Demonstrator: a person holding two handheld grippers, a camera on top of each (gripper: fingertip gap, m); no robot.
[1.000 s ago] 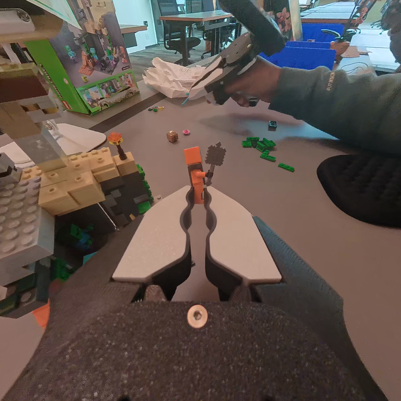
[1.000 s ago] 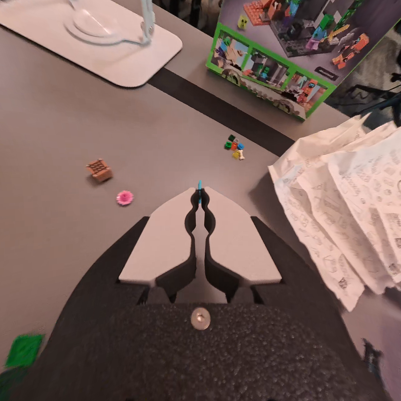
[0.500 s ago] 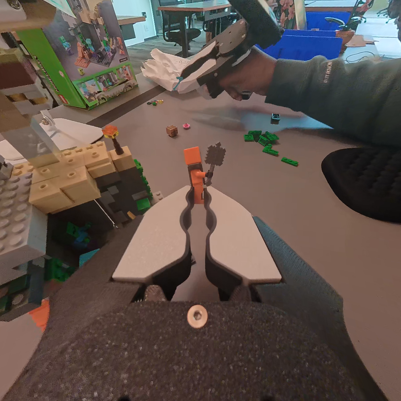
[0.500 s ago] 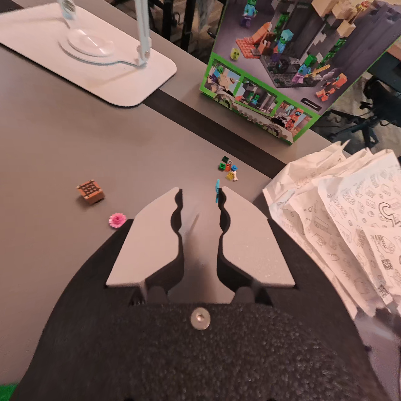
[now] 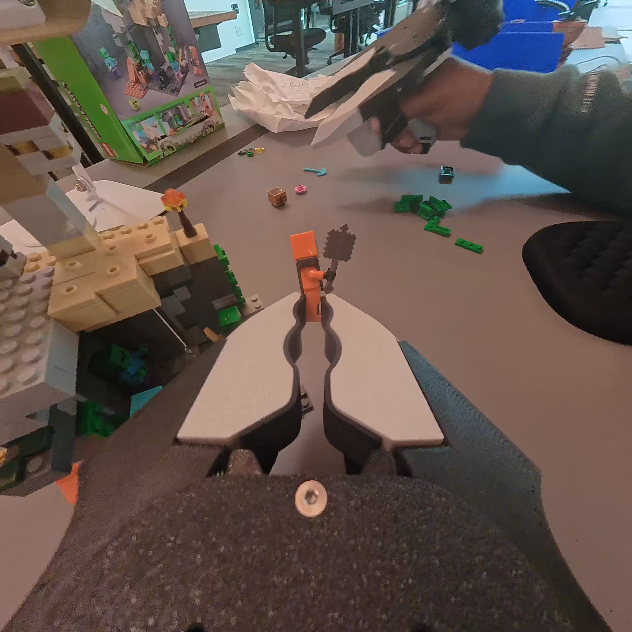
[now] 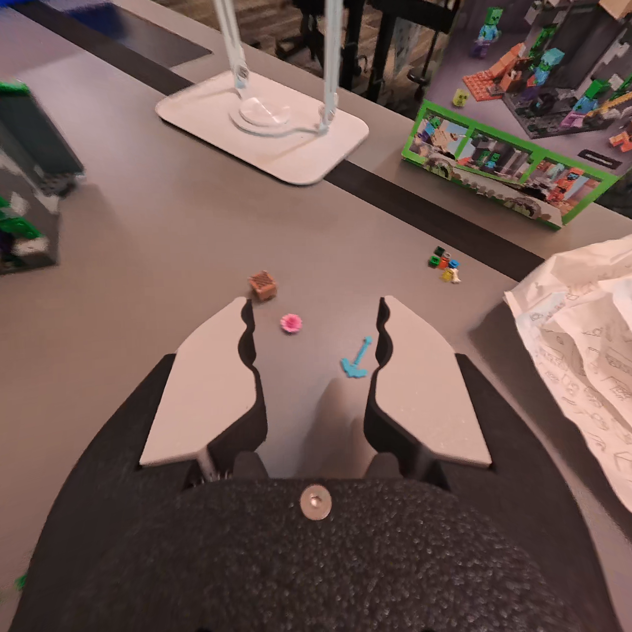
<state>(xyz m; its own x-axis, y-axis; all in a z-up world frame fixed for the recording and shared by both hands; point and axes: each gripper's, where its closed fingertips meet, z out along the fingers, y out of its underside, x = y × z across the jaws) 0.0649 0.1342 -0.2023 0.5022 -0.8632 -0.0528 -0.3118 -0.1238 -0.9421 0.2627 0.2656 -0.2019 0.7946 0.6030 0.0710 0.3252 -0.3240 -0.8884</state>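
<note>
**Right jaws let go of the blue pickaxe; left keeps its figure**

Where the right gripper (image 6: 316, 301) pinched a small blue pickaxe (image 6: 355, 359) at its tips a second ago, its jaws are now spread wide and the piece lies flat on the grey counter (image 6: 171, 239), below and between them, close to the right-hand jaw. So it reads as released, not carried.

- Just ahead of the left-hand jaw: a pink flower piece (image 6: 291, 323) and a brown cube (image 6: 262, 285).
- Farther ahead and right: a cluster of tiny coloured bits (image 6: 444, 264), crumpled white paper (image 6: 581, 359), a green toy box (image 6: 513, 164).
- Straight ahead: a white lamp base (image 6: 266, 136).

The left gripper (image 5: 310, 301) is unchanged: jaws pressed on the legs of an orange minifigure (image 5: 307, 270), upright, holding a dark grey tool (image 5: 338, 246). Left of these jaws stands a tan-and-grey brick build (image 5: 102, 284); ahead and right, loose green plates (image 5: 424, 208) and a black cushion (image 5: 588, 273).
</note>
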